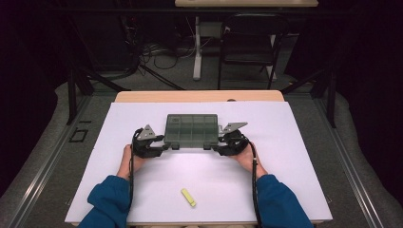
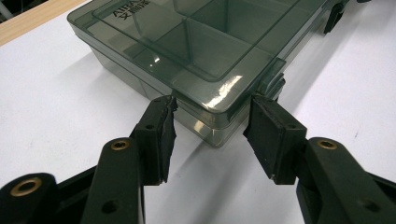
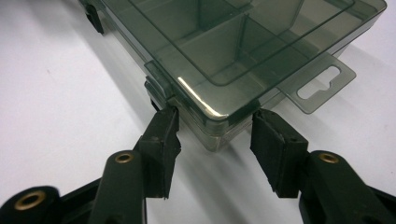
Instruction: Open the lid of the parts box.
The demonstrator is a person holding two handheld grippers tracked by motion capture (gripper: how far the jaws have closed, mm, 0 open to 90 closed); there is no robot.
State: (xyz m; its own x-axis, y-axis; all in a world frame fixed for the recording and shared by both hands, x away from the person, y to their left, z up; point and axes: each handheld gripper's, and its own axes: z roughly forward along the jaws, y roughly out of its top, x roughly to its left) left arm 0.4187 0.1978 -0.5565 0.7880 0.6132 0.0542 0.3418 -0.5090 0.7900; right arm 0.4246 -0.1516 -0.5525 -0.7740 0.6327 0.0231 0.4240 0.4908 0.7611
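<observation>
Left gripper (image 1: 167, 145) jaws half-open, right gripper (image 1: 210, 146) likewise, facing inward

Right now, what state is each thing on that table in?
Compartment box: lid closed, lying flat on the white sheet, compartments look empty.
Left gripper: jaws astride the box's near left corner, tips touching its sides.
Right gripper: the same at the near right corner.
Yellow piece: lying loose near the table's front edge, untouched.

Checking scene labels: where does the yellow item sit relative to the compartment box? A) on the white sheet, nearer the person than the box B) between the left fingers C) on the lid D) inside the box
A: the yellow item lies on the white sheet, apart from the compartment box, toward the person's forearms.
</observation>
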